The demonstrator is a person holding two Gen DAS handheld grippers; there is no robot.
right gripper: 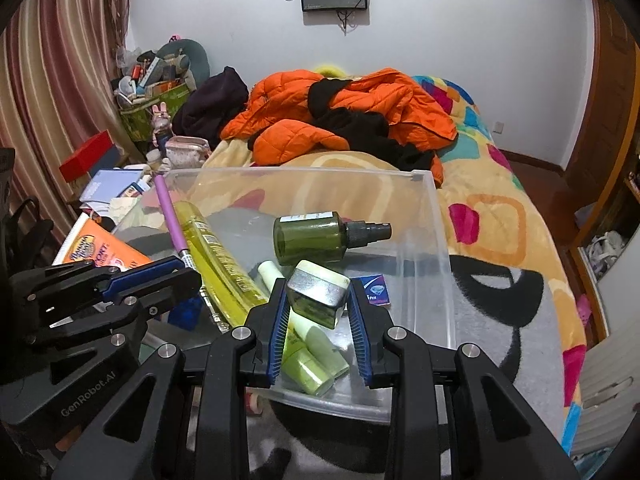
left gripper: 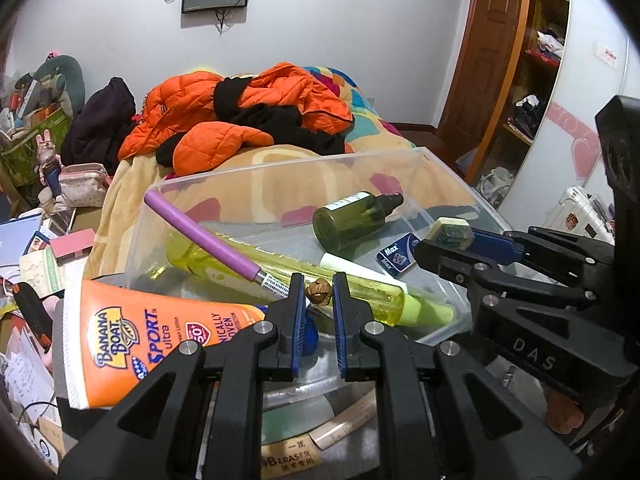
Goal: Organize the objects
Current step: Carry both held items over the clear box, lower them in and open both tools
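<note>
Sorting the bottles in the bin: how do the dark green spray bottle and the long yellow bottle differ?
The dark green spray bottle is short, squat and olive with a black nozzle; the long yellow bottle is slim, bright yellow-green, with a pale green cap. Both are translucent and lie on their sides in the clear bin.

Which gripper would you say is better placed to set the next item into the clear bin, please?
Right. The right gripper already grips the small green jar above the clear bin; the left gripper pinches only a tiny figurine.

Spray bottle (right gripper: 320, 238) in bin (right gripper: 424, 240)
</note>
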